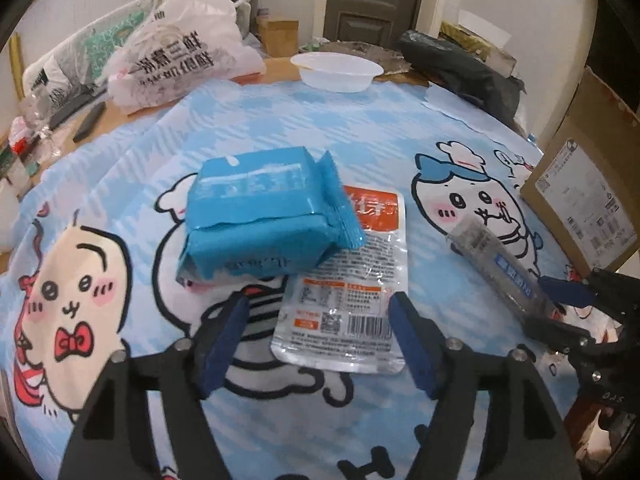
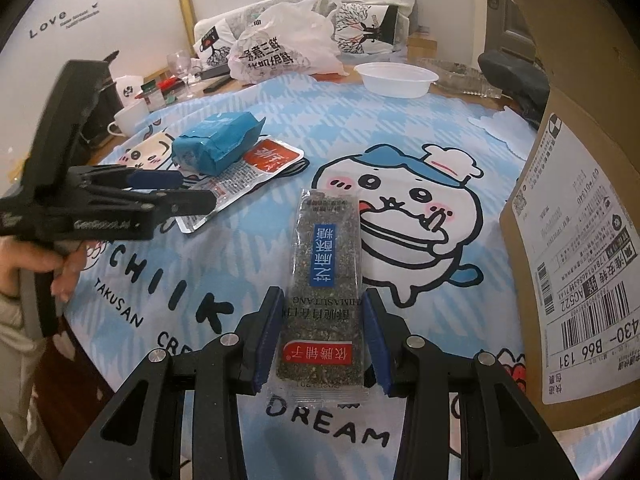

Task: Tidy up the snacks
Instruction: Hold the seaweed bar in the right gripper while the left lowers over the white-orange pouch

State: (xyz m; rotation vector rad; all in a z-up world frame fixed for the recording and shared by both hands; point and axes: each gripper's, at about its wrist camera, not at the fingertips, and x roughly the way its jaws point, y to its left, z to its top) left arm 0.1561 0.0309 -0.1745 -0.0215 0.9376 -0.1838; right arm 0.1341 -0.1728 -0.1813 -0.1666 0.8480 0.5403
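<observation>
A long dark sesame bar in clear wrap with a blue label lies on the cartoon tablecloth. My right gripper is shut on its near end, pads pressing both sides. To the left, a blue wrapped packet rests on the far part of a flat white and orange pouch. My left gripper stands open over the pouch's near end, one finger on each side, pads not pressing. The left wrist view shows the bar at the right in the right gripper.
A cardboard box with a shipping label stands at the right edge. At the back are a white plastic bowl, a printed plastic bag and a black bag. A white cup and small jars crowd the far left.
</observation>
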